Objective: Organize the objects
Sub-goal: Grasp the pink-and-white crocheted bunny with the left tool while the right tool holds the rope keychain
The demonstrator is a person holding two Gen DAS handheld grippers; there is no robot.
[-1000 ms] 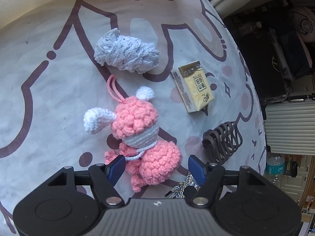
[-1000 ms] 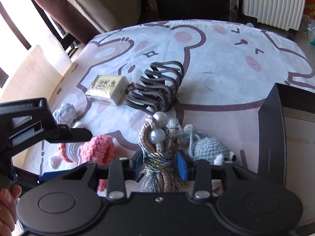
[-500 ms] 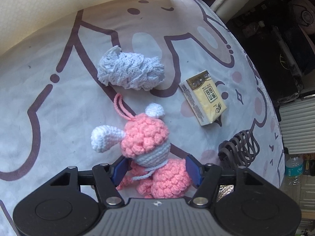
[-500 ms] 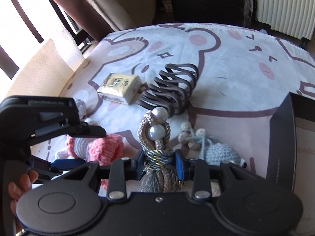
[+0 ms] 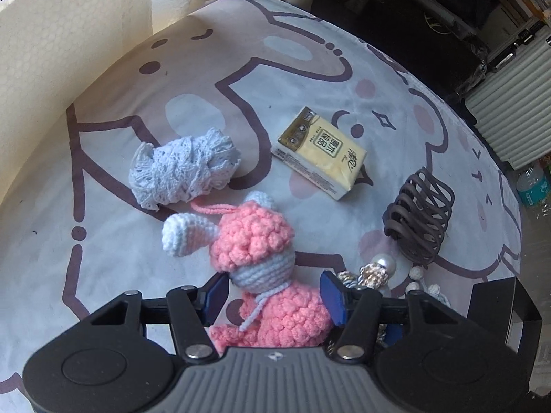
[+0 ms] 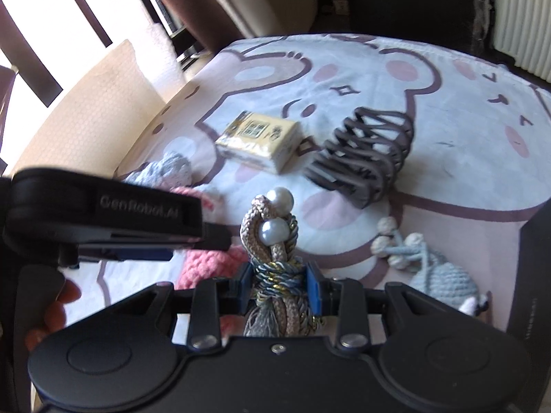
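Observation:
A pink crochet doll [image 5: 255,241] with white ears lies on the bear-print cloth [image 5: 103,206]. My left gripper [image 5: 274,296] points down over it. Its jaws are closing, with the doll's body between the blue pads [image 5: 217,296], which just reach its sides. My right gripper [image 6: 277,282] is shut on a braided cord tie with two pearls [image 6: 272,241], which stands up out of the jaws. That tie also shows in the left wrist view [image 5: 375,266], just right of the doll. The doll [image 6: 206,261] is half hidden behind the left gripper's black body [image 6: 103,213].
A yellow tissue pack [image 5: 320,153], a dark hair claw [image 5: 418,216] and a pale blue lace bundle [image 5: 182,168] lie beyond the doll. A light blue crochet piece with knotted cords [image 6: 444,278] sits beside a black box [image 6: 530,275]. A cream padded wall [image 5: 69,34] borders the left.
The left gripper has rolled and its jaws have narrowed around the doll. The right gripper, still holding the cord tie, has shifted closer to the left gripper.

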